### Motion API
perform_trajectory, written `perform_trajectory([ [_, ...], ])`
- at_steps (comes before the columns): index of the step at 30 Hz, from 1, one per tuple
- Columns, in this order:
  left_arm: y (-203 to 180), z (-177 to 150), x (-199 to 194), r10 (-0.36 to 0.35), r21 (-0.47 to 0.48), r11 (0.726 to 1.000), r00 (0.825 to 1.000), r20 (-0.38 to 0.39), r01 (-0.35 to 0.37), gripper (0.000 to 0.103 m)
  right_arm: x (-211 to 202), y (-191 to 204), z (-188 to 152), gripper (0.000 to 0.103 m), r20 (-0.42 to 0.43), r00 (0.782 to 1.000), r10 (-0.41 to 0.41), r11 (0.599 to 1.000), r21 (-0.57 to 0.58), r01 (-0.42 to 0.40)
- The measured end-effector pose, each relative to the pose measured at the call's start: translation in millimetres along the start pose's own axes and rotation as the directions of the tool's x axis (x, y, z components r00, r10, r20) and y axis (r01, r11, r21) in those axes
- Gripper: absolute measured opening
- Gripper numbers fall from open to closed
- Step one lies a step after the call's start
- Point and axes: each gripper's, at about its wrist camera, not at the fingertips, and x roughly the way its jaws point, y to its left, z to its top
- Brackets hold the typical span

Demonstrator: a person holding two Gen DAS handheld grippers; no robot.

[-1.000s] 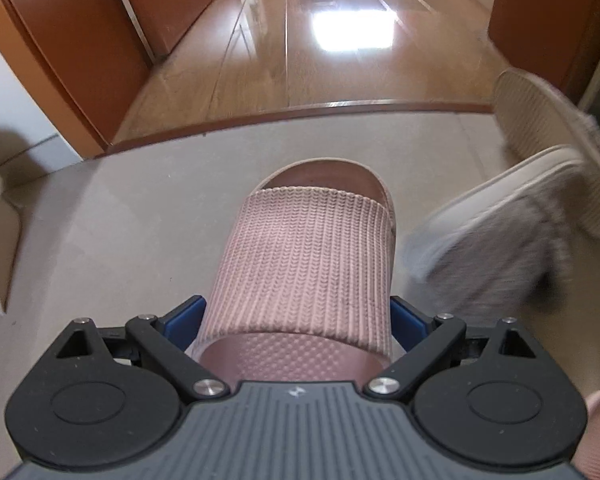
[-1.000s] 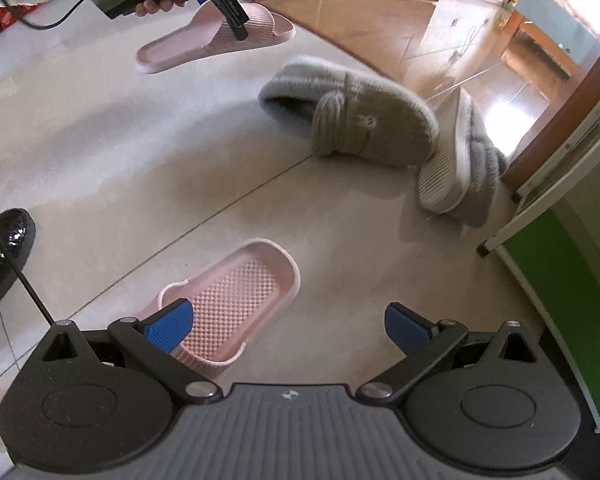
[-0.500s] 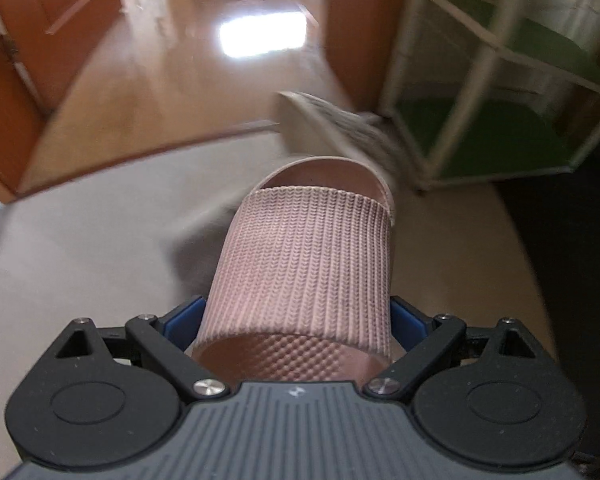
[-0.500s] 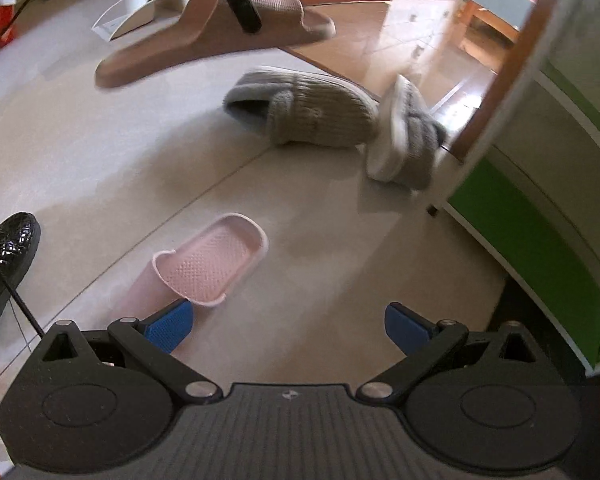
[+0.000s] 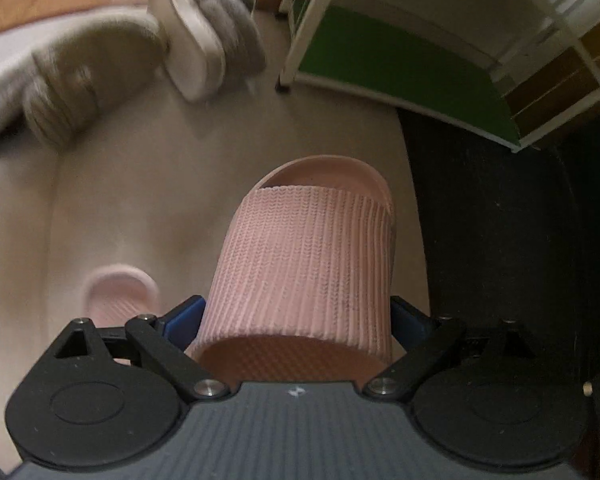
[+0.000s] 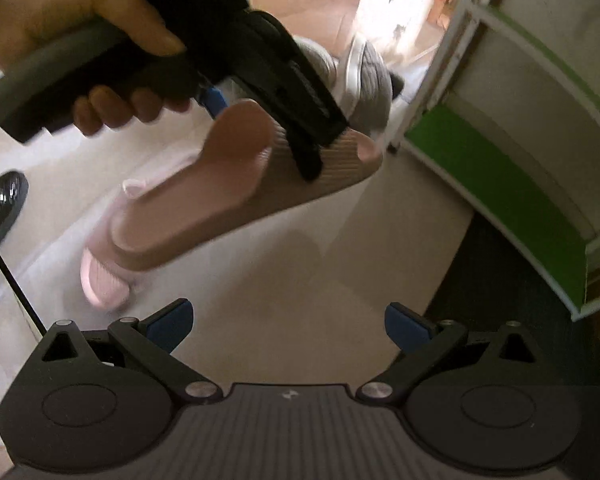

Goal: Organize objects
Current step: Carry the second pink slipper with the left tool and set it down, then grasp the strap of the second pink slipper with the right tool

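Two pink slippers are in play as I work the rig from afar: one pink slipper [image 5: 308, 256] hangs in the air, pinched across its ribbed strap by my left tool [image 5: 298, 316], while its mate, the second pink slipper [image 6: 104, 276], lies on the pale floor [image 5: 140, 184] below. From the right wrist view, the carried slipper tilts toe-first toward the green-floored shoe rack [image 6: 496, 168], its sole clear of the ground, a hand [image 6: 80, 52] gripping the tool's handle. My right tool [image 6: 290, 322] hovers low with its blue pads spread wide and nothing between them.

Two grey fuzzy slippers [image 5: 112, 64] sit heaped near the rack's white corner post, one tipped on its edge against the other; motion blur there keeps me from saying exactly how they touch. A dark mat [image 5: 500, 240] lies in front of the rack, and a black shoe [image 6: 4, 200] shows at the far left edge.

I judge the step in hand to be the carry: the first pink slipper is lifted and on its way to the rack. Next, I reckon, comes lowering it toe-first onto the green shelf, level enough to sit flat, then easing the left pads apart. The idle right tool looks well placed to drop onto the slipper left on the floor.
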Motion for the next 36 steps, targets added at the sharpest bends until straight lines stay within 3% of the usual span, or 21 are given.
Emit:
perform_trajectory([
  [9, -29.1, -35.6, 46.1, 0.068, -0.097, 0.993, 0.996, -0.054, -0.073, 0.095, 14.3, -12.1, -31.2, 0.103, -0.048, 0.998, 0.035, 0.999, -0.007, -0.036],
  [14, -32.9, -38.5, 51.3, 0.086, -0.042, 0.995, 0.990, -0.116, -0.091, 0.096, 20.4, -19.3, -34.6, 0.103, -0.048, 0.998, 0.047, 0.999, -0.007, -0.047],
  [20, -36.1, -43.8, 32.4, 0.066, 0.055, 0.997, 0.993, -0.102, -0.061, 0.096, 26.7, -26.5, -32.5, 0.103, -0.023, 0.996, 0.085, 0.996, 0.028, -0.084],
  [23, -40.0, -45.9, 19.8, 0.083, 0.147, 0.987, 0.994, -0.077, -0.071, 0.096, 27.9, -26.6, -28.5, 0.103, -0.005, 0.995, 0.101, 0.994, 0.037, -0.101],
  [30, -22.4, -31.9, -12.2, 0.159, 0.386, 0.909, 0.987, 0.023, -0.155, 0.096, 45.3, -26.5, -13.0, 0.103, 0.057, 0.989, 0.135, 0.989, -0.069, -0.131],
  [36, 17.6, -30.1, -29.7, 0.223, 0.543, 0.815, 0.975, 0.026, -0.201, 0.096, 78.1, -22.1, 13.5, 0.103, 0.001, 0.988, 0.152, 0.958, -0.248, -0.147],
])
